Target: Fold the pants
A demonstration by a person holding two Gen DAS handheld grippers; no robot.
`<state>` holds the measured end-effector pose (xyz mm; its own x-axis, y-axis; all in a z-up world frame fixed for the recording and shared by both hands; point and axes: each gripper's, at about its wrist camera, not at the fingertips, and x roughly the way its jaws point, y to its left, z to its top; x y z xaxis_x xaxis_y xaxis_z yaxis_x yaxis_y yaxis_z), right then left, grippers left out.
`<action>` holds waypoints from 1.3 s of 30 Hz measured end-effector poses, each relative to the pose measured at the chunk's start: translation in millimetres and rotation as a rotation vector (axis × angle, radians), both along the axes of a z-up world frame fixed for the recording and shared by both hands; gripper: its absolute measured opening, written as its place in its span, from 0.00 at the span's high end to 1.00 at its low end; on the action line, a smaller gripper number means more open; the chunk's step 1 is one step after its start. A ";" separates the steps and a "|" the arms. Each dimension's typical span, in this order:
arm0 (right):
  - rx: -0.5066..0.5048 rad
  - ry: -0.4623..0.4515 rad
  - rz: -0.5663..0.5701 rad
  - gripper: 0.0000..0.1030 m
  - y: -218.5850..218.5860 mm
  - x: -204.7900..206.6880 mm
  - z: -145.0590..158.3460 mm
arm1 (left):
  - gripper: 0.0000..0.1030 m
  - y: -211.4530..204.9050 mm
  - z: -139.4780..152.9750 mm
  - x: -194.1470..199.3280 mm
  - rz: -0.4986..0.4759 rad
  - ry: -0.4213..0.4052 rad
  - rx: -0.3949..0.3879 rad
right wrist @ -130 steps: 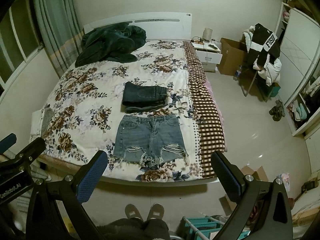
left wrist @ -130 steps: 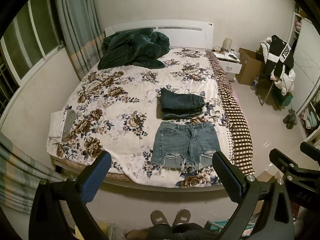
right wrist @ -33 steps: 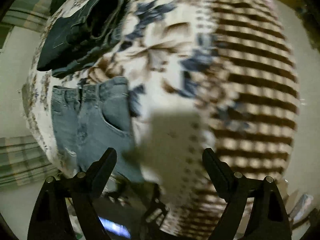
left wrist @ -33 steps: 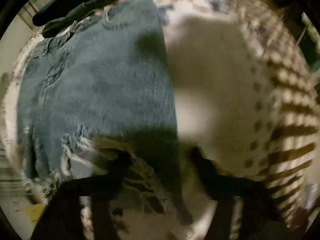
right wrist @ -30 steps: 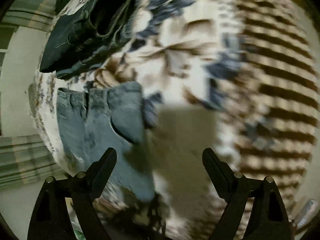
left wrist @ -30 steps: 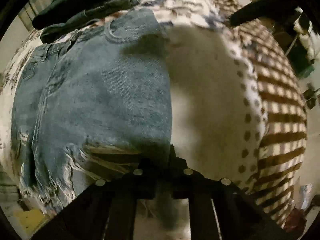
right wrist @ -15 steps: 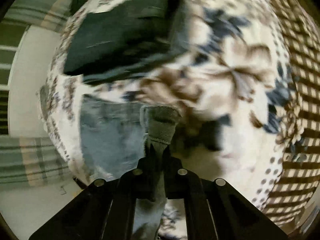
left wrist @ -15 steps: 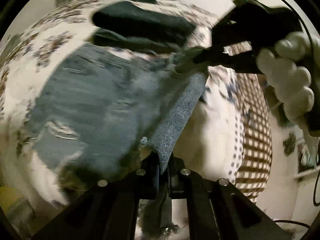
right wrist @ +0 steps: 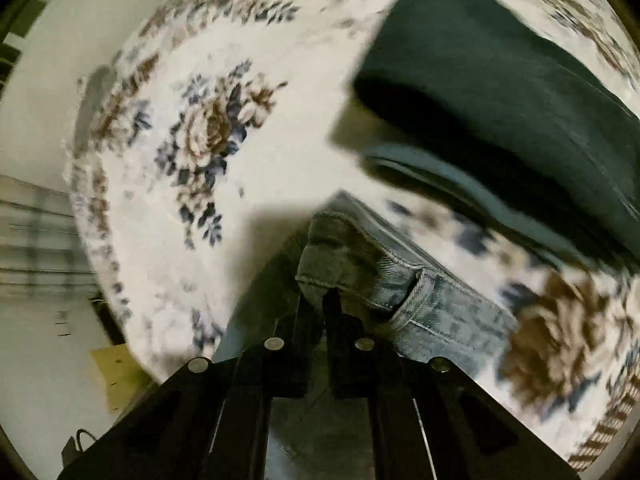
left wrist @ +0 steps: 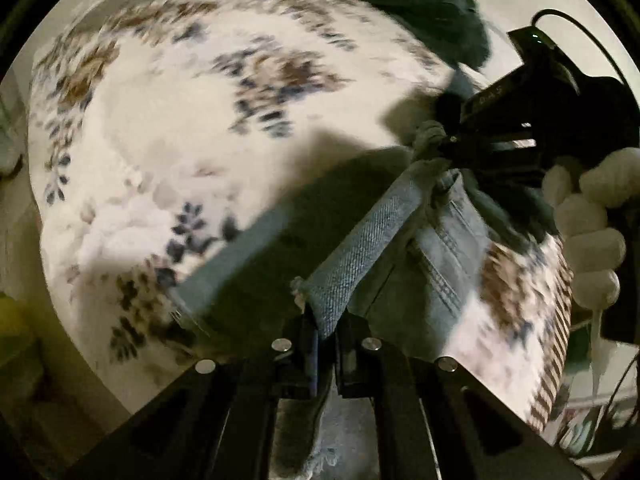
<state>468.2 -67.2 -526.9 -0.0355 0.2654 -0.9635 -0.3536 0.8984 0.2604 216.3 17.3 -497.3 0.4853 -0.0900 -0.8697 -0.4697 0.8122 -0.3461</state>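
Note:
Light-blue denim shorts (left wrist: 372, 240) are lifted off the floral bedspread (left wrist: 168, 112). My left gripper (left wrist: 326, 332) is shut on the frayed hem edge of the shorts. My right gripper (right wrist: 322, 300) is shut on the waistband corner of the shorts (right wrist: 400, 280). In the left wrist view the right gripper (left wrist: 444, 152) and the gloved hand holding it show at the upper right, with the denim stretched between the two grippers and half of the shorts hanging over the other half.
A folded stack of dark jeans (right wrist: 500, 92) lies on the floral bedspread (right wrist: 208, 128) just beyond the shorts. A dark green blanket (left wrist: 404, 4) is heaped near the headboard. The bed's edge and floor (right wrist: 48, 240) show at left.
Both grippers closed on the right side of the shorts and lifted it. They have carried it leftward across the bed, so the shorts are folding over themselves.

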 end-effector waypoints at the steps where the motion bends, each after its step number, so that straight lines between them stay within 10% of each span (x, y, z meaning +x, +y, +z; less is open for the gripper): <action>1: -0.033 0.002 0.004 0.93 16.8 0.8 -9.4 | 0.96 11.1 -17.2 4.2 0.012 0.024 -0.014; 4: -0.064 0.068 0.007 0.79 36.5 7.0 -41.0 | 0.95 33.9 -50.8 10.2 0.030 0.071 -0.082; 8: 0.042 0.136 0.042 0.19 35.3 5.9 -30.6 | 0.81 44.9 -62.5 2.2 0.095 0.023 -0.193; 9: 0.065 0.137 0.040 0.17 28.1 4.6 -24.9 | 0.73 43.9 -63.6 -0.6 0.107 0.013 -0.207; 11: 0.101 0.118 0.022 0.17 6.9 2.8 -12.1 | 0.21 37.8 -63.9 -5.7 0.126 0.013 -0.220; 12: 0.098 0.086 0.006 0.17 -5.2 2.5 -5.6 | 0.14 35.4 -60.9 -9.5 0.140 0.005 -0.207; 20: -0.013 0.016 0.011 0.15 -101.5 -1.4 -26.2 | 0.13 5.9 -27.0 -69.5 0.376 -0.063 -0.248; 24: -0.032 0.003 0.046 0.15 -121.8 -2.9 -58.3 | 0.13 -50.5 -44.6 -87.5 0.391 0.093 -0.157; 31: 0.199 0.134 -0.058 0.16 -140.8 4.5 -106.1 | 0.13 -96.5 -53.6 -132.2 0.547 0.171 -0.277; 35: 0.246 0.083 -0.094 0.63 -147.2 0.9 -107.1 | 0.13 -110.2 -41.0 -142.4 0.614 0.140 -0.369; 39: 0.276 0.095 -0.161 0.69 -172.0 -7.1 -94.8 | 0.13 -119.8 -46.9 -110.8 0.629 0.029 -0.469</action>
